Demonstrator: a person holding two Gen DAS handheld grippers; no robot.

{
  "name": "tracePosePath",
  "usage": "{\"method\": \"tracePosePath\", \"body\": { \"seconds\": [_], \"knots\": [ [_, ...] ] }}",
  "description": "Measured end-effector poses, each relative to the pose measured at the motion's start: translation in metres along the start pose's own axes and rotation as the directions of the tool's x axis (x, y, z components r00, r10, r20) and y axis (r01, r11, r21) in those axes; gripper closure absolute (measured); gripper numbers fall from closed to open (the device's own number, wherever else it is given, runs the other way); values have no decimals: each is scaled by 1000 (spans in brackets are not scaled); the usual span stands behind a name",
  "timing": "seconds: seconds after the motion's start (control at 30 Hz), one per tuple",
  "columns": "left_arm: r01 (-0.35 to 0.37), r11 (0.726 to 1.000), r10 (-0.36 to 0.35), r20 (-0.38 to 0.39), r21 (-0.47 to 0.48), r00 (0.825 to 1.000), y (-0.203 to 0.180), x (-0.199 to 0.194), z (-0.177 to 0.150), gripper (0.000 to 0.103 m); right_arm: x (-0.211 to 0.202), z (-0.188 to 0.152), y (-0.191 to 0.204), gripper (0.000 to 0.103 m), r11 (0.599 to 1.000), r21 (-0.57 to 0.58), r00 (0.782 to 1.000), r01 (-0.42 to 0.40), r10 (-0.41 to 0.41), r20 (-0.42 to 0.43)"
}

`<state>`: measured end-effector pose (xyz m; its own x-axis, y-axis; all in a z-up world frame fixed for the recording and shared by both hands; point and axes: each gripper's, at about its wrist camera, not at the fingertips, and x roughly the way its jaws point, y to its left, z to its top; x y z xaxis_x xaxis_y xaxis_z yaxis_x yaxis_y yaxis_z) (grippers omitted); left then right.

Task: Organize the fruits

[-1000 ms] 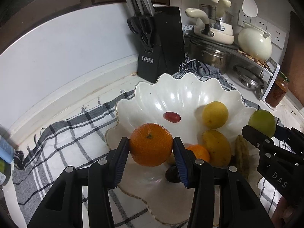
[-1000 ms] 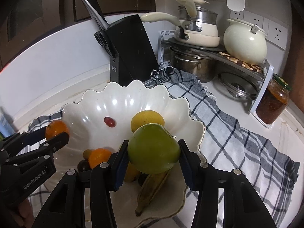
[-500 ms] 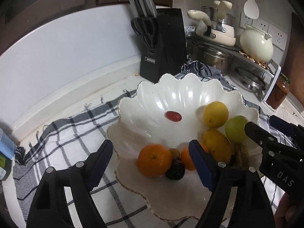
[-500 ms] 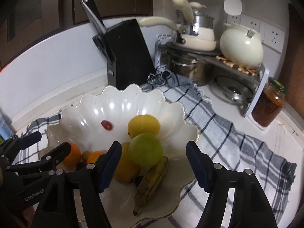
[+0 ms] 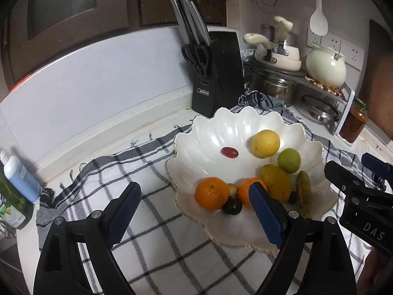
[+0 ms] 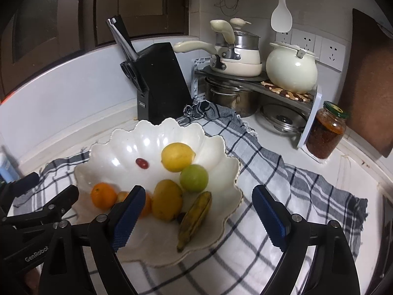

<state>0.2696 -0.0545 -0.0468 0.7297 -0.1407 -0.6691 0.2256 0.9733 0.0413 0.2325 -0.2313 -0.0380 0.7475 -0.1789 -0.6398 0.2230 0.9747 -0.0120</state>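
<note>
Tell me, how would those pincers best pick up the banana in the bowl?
Probably across the banana's middle, one finger on each long side, coming from above. It lies flat and narrow near the bowl's front rim, clear on its right side, a mango close on its left.

Glossy white ceramic bowl (image 6: 157,145); woven checked cloth (image 6: 270,172); shiny steel pot (image 6: 231,98); matt black knife block (image 6: 162,83); glass jar (image 6: 325,132).

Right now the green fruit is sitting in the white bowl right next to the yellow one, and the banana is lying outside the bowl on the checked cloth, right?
Not quite. The banana lies inside the white bowl, near its front edge, as the right wrist view shows. The green fruit does sit in the bowl next to the yellow one.
</note>
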Motion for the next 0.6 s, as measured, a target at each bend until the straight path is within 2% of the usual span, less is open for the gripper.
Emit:
{"method": "tracePosePath", "body": {
  "seconds": [0.6],
  "knots": [
    [-20,999,23,67,-39,997,5,-91,-34,7,-91,-29,4,14,1000,-1,999,-19,19,50]
  ]
}}
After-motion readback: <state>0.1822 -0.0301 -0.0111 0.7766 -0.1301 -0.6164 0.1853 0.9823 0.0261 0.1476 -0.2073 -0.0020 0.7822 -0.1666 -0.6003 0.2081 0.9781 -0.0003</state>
